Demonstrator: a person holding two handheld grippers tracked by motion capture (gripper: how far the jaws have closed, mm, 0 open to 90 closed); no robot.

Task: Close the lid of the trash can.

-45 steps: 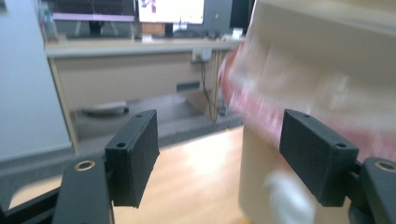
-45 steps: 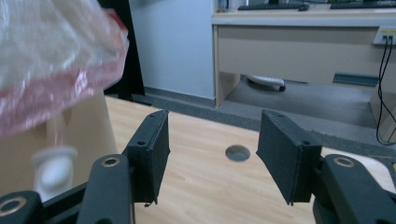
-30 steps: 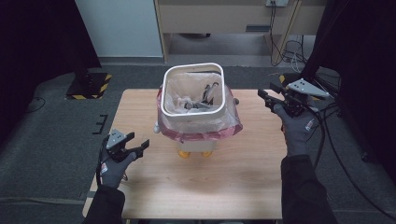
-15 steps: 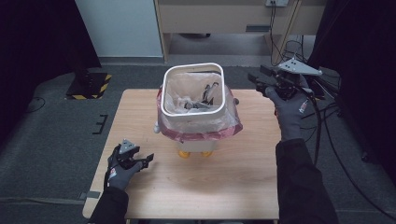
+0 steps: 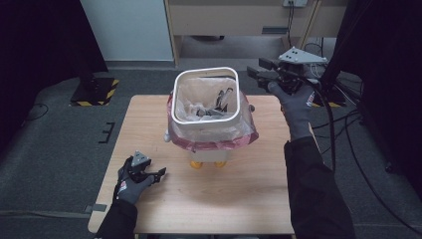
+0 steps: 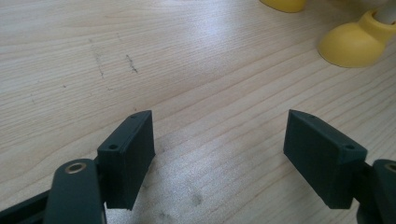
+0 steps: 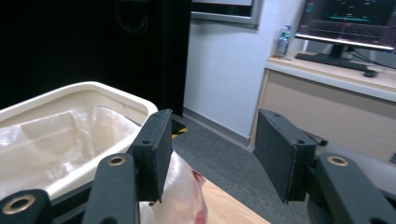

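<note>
Both hands shifted: left gripper [image 5: 158,173] lower, right gripper [image 5: 255,71] higher.

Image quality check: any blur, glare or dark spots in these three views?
High view: table evenly lit, surroundings fall to near black, image soft and low in detail. Left gripper view: wood grain sharp, the left gripper casts a soft shadow below its jaws, yellow feet slightly soft. Right gripper view: near jaws and bin rim a bit soft, left background black, monitor bright but no glare.
</note>
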